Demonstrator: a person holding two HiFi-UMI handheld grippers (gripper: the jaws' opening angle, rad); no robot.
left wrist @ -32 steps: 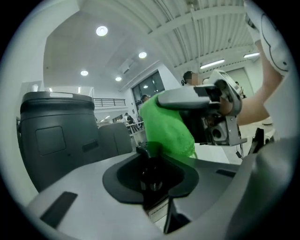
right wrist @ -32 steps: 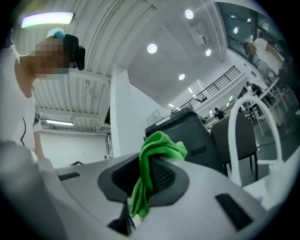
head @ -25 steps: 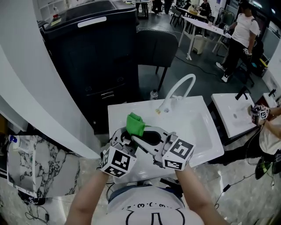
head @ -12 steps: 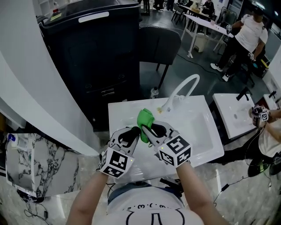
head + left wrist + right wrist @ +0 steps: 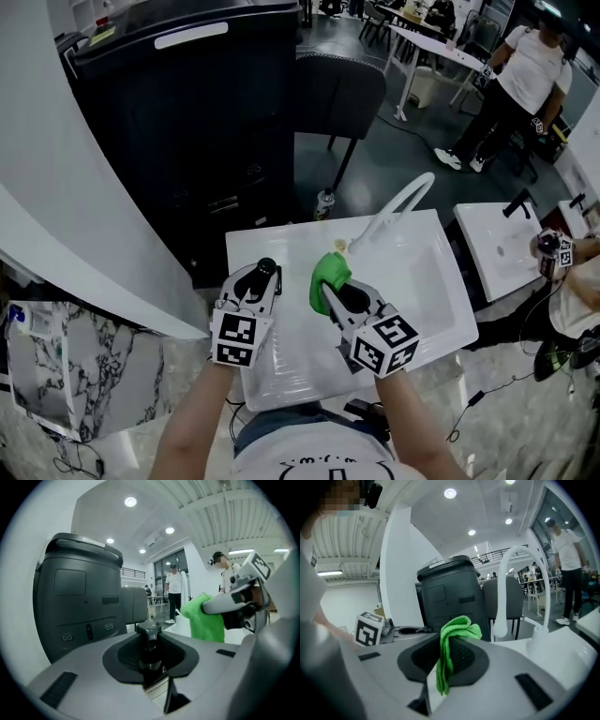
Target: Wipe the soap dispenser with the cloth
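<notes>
A black soap dispenser point(image 5: 266, 270) stands upright between the jaws of my left gripper point(image 5: 262, 276), which is shut on it over the left part of the white counter point(image 5: 291, 352). In the left gripper view its pump head point(image 5: 149, 631) rises between the jaws of the left gripper point(image 5: 150, 656). My right gripper point(image 5: 335, 287) is shut on a bunched green cloth point(image 5: 329, 275), a short way right of the dispenser and apart from it. In the right gripper view the cloth point(image 5: 452, 651) hangs from the jaws of the right gripper point(image 5: 450, 660).
A white curved faucet point(image 5: 398, 211) stands at the back of the sink basin point(image 5: 427, 277). Behind the counter are a black cabinet point(image 5: 187, 122) and a dark chair point(image 5: 337, 94). A second white sink point(image 5: 497, 239) sits at the right, with a person point(image 5: 511, 75) standing beyond.
The two grippers, close together a second ago, have drawn apart: the left one went left with the dispenser, and the right one carried the green cloth to the right.
</notes>
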